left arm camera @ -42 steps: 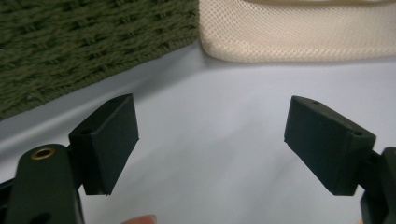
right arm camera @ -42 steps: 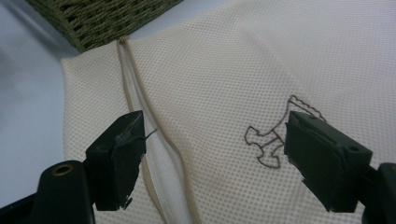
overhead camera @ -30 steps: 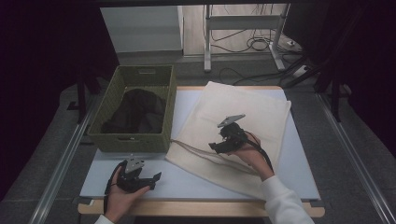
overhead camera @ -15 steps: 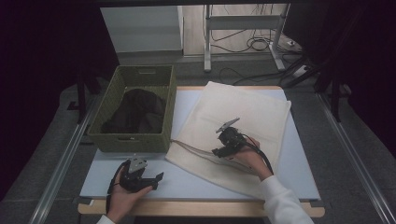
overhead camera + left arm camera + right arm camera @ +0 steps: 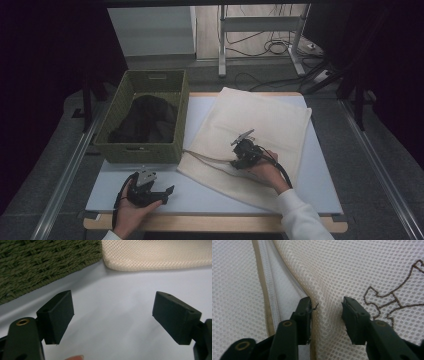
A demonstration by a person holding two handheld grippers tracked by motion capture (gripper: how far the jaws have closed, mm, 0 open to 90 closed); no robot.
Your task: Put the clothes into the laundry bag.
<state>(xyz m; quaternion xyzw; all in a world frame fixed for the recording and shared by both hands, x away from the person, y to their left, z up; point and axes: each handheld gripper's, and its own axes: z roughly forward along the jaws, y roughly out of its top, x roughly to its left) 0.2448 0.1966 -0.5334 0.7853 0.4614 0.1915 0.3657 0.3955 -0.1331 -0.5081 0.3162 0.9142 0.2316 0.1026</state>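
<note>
A cream mesh bag lies flat on the right half of the white table. My right gripper is pressed down on its near left part, beside the zipper edge. Its jaws have just been closing; a raised fold of mesh stands between them, and the pads are still apart. Brown stitching shows to the right of the jaws. My left gripper rests in a hand at the front left, open and empty, pointing at the bag's corner.
A green woven basket stands at the back left with a dark garment inside; its wall is close ahead of the left gripper. Metal rails run along both sides of the table. Cables lie on the floor behind.
The right gripper has sunk onto the mesh bag and its jaws have narrowed around a fold. The left gripper and hand have stayed put.
</note>
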